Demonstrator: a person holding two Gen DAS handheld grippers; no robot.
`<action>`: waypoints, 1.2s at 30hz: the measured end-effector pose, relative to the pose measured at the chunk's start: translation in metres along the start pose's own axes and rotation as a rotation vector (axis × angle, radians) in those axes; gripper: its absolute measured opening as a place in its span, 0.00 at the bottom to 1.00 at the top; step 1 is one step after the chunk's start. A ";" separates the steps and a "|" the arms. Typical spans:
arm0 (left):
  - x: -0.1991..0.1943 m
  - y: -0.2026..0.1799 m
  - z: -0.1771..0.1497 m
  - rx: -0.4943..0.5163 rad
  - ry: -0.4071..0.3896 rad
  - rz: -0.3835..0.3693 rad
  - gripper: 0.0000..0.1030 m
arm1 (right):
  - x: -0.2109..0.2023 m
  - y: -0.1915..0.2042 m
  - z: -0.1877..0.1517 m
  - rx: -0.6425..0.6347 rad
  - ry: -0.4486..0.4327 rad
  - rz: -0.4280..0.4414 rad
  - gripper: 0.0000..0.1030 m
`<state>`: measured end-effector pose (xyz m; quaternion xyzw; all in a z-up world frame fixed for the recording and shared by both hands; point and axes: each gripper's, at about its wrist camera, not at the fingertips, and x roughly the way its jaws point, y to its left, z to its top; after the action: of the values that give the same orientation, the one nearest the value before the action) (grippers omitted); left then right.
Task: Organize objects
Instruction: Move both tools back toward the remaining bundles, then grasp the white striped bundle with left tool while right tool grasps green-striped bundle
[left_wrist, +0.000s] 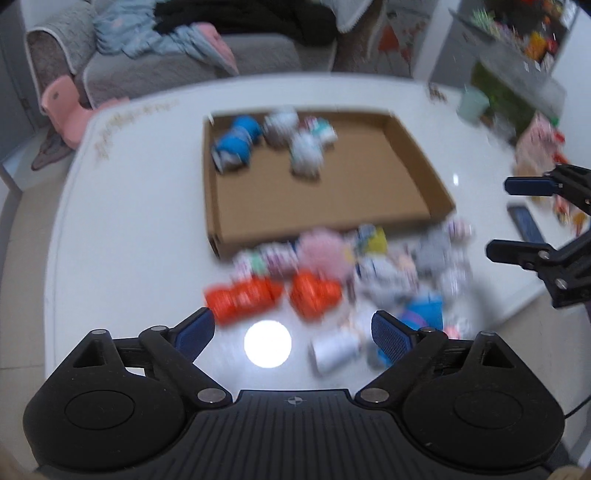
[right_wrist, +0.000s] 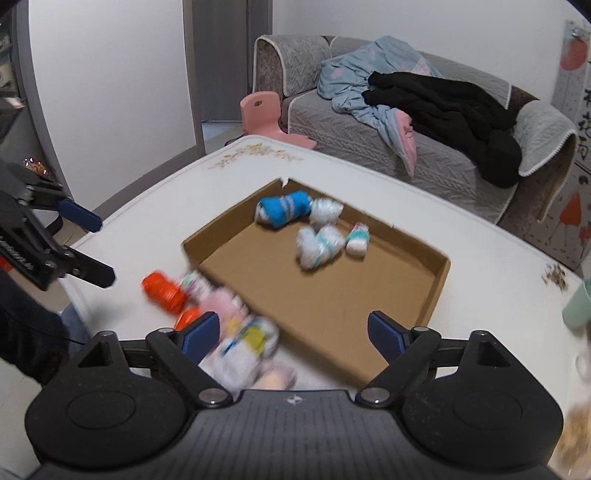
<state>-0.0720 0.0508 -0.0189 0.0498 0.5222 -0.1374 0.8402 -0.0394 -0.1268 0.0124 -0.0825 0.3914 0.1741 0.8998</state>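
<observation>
A shallow cardboard tray (left_wrist: 314, 199) (right_wrist: 314, 295) lies on the white table. In its far part lie a blue sock roll (left_wrist: 238, 142) (right_wrist: 284, 208) and a few white ones (left_wrist: 306, 151) (right_wrist: 317, 245). A blurred pile of sock rolls sits just outside the tray's near edge, with two orange rolls (left_wrist: 243, 299) (right_wrist: 164, 290) and a pink one (left_wrist: 323, 251). My left gripper (left_wrist: 291, 321) (right_wrist: 101, 249) hovers open over the pile, nothing between its pads. My right gripper (right_wrist: 291, 323) (left_wrist: 500, 218) is open too, above the tray's near corner and the pile's edge, holding nothing.
A dark phone (left_wrist: 526, 225) and snack packets (left_wrist: 539, 147) lie at the table's right side, near a mint cup (left_wrist: 472, 105) (right_wrist: 578, 306). Beyond the table stand a grey sofa (right_wrist: 369, 129) strewn with clothes and a pink stool (right_wrist: 264, 114).
</observation>
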 end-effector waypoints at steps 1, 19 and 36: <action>0.005 -0.005 -0.005 0.027 0.021 0.001 0.92 | -0.004 0.005 -0.010 0.012 0.004 -0.003 0.85; 0.058 -0.018 -0.051 0.014 0.109 0.104 0.92 | 0.030 0.050 -0.110 0.219 0.089 -0.084 0.85; 0.100 -0.025 -0.046 0.053 0.101 0.164 0.93 | 0.054 0.047 -0.117 0.253 0.166 -0.114 0.69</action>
<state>-0.0769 0.0196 -0.1271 0.1215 0.5543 -0.0794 0.8195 -0.1021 -0.1029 -0.1067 -0.0048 0.4777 0.0649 0.8761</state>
